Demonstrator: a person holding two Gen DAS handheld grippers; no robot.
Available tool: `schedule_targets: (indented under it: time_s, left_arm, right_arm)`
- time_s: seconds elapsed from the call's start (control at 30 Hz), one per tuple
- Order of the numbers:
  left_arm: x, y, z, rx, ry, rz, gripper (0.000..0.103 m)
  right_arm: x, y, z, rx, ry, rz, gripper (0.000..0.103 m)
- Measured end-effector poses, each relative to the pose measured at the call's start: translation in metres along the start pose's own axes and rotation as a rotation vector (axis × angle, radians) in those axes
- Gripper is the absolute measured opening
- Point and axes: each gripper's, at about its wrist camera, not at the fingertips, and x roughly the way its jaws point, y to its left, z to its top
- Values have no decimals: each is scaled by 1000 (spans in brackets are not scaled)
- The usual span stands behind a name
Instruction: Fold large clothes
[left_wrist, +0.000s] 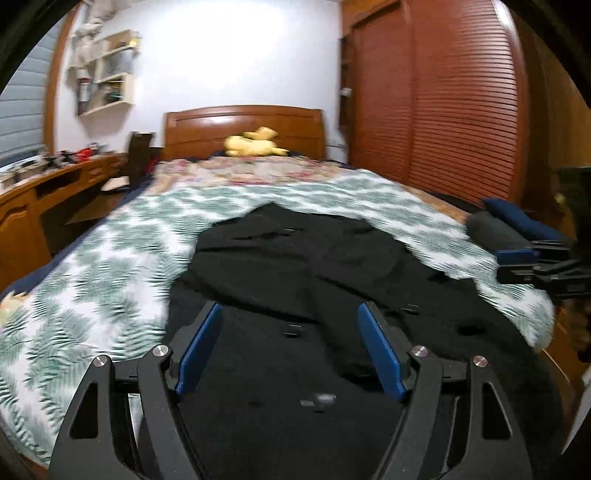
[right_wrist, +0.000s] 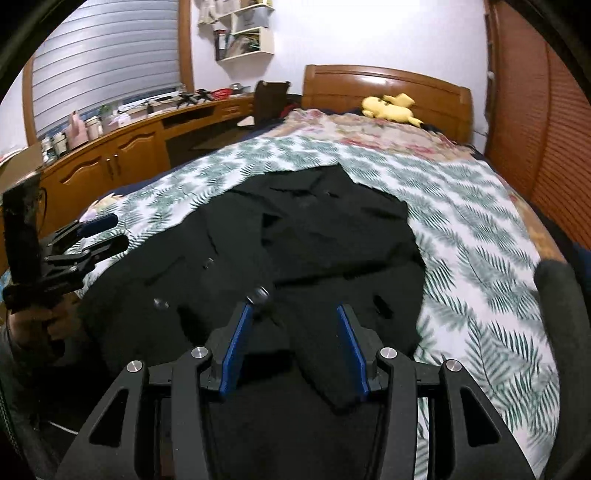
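Left wrist view shows the black coat (left_wrist: 295, 266) spread on the leaf-print bedspread (left_wrist: 110, 251), near the foot of the bed, with the left gripper (left_wrist: 290, 314) wide and empty above its near hem. The right gripper (right_wrist: 295, 314) is part-way apart, holding nothing, over a coat flap. This looks like the pause between folds; next, each claw needs to pinch an edge.
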Motion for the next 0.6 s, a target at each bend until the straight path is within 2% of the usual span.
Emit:
schedule_targets:
  time_s: [0.1, 0.3, 0.4, 0.6]
  left_arm:
    - [5, -27, 2, 37, 21, -66, 68]
    - [26, -77, 1, 123, 117, -181, 49]
    - [40, -101, -5, 171, 177, -230, 49]
    - [60, -130, -16, 221, 249, -222, 49]
  right_arm:
    - [-2, -5, -5, 29, 8, -17, 49]
    - [-10, -9, -13, 71, 12, -41, 49]
    - [-13, -7, -14, 97, 9, -39, 49]
    - [-13, -4, -19, 130, 10, -24, 49]
